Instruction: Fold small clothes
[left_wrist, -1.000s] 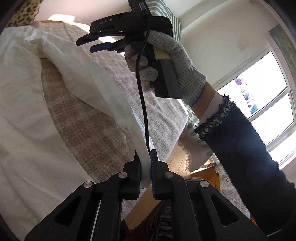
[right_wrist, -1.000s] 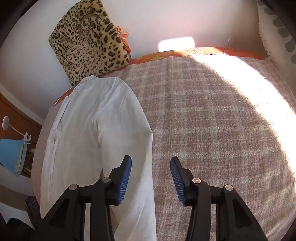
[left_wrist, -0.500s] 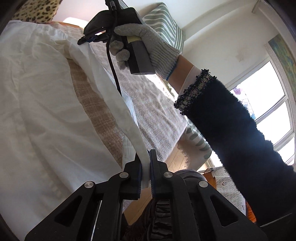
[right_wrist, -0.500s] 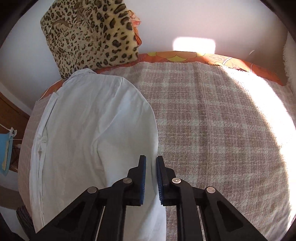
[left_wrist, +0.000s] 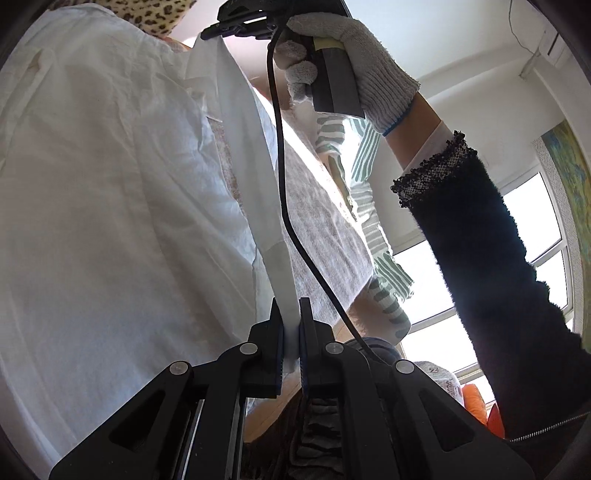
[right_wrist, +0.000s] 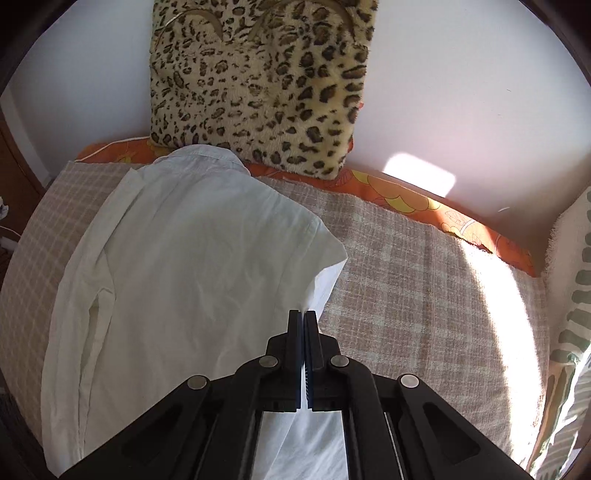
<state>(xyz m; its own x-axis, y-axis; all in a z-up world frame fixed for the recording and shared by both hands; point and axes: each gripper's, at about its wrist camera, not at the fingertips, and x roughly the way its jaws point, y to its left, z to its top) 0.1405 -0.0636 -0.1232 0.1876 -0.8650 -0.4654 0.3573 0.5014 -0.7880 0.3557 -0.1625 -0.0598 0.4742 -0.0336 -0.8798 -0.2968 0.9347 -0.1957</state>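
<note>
Now, your left gripper is pinching the cuff end of the white cotton shirt, though the lower hem is cut off by the frame edge. Your right gripper is clamped tight on the folded sleeve edge, and how much cloth sits between the pads is hard to see. That crinkled shirt lies flat on the beige checked woven blanket, collar touching the plush leopard-print cushion. Your knitted grey glove wraps the right handle.
</note>
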